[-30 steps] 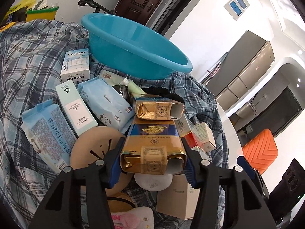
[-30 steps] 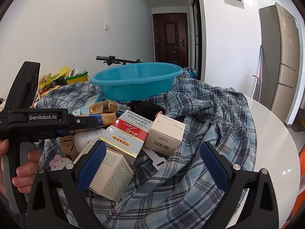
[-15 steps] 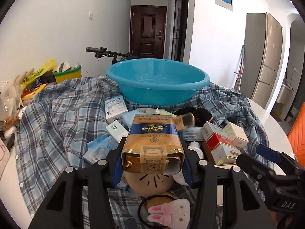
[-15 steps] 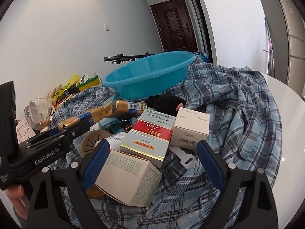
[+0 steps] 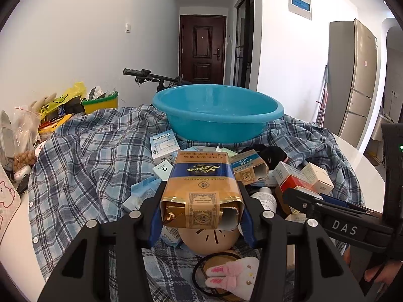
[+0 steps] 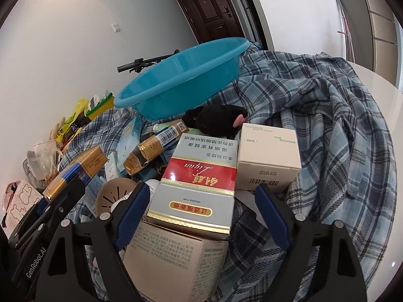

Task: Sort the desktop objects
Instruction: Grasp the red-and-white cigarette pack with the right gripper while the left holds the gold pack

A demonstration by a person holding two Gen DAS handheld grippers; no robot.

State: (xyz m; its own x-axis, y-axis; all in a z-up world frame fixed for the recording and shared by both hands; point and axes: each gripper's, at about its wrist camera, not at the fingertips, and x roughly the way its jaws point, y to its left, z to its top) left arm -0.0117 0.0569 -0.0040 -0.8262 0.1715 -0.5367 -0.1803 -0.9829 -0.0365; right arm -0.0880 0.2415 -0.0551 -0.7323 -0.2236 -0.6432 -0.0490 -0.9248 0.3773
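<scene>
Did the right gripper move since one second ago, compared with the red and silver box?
Yes. The right gripper has come down and forward over the red and silver box, which now sits between its closing jaws.

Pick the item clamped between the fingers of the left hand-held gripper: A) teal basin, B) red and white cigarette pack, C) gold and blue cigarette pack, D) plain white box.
C: in the left wrist view the left hand-held gripper has its blue pads pressed on both sides of the gold and blue cigarette pack.
</scene>
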